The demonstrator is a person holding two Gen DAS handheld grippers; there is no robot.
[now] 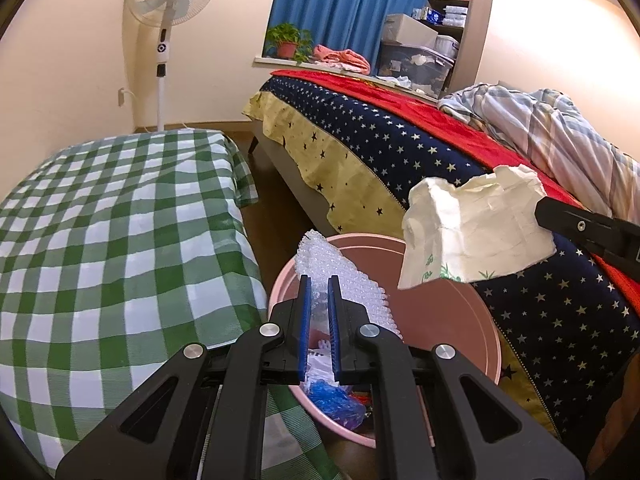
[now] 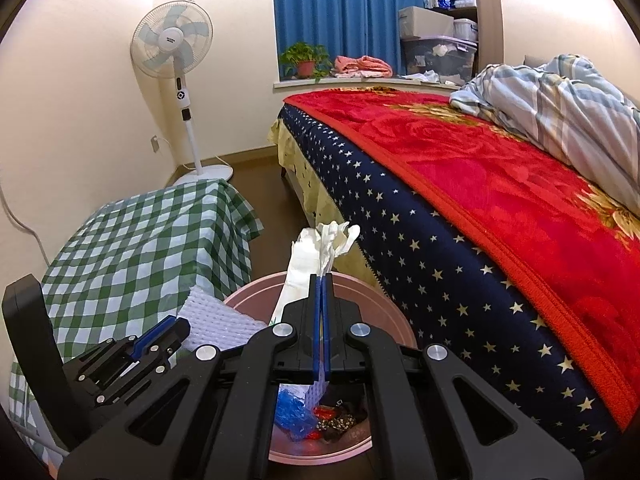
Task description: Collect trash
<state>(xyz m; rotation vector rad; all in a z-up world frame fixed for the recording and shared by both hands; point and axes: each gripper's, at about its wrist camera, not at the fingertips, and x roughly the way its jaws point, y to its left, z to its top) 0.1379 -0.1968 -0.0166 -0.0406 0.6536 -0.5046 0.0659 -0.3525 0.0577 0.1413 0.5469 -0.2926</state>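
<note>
While both pieces are hanging over the pink bin [image 1: 472, 320], the left gripper [image 1: 319, 284] is pinching bubble wrap [image 1: 348, 276] and the right gripper [image 2: 322, 280] is clamping crumpled paper [image 1: 476, 228]. Other rubbish is already lying inside; dropping these two is remaining, I judge.

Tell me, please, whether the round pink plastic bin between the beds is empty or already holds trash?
It already holds trash: inside the round pink plastic bin, crumpled blue plastic wrap and red and dark scraps lie at the bottom.
</note>
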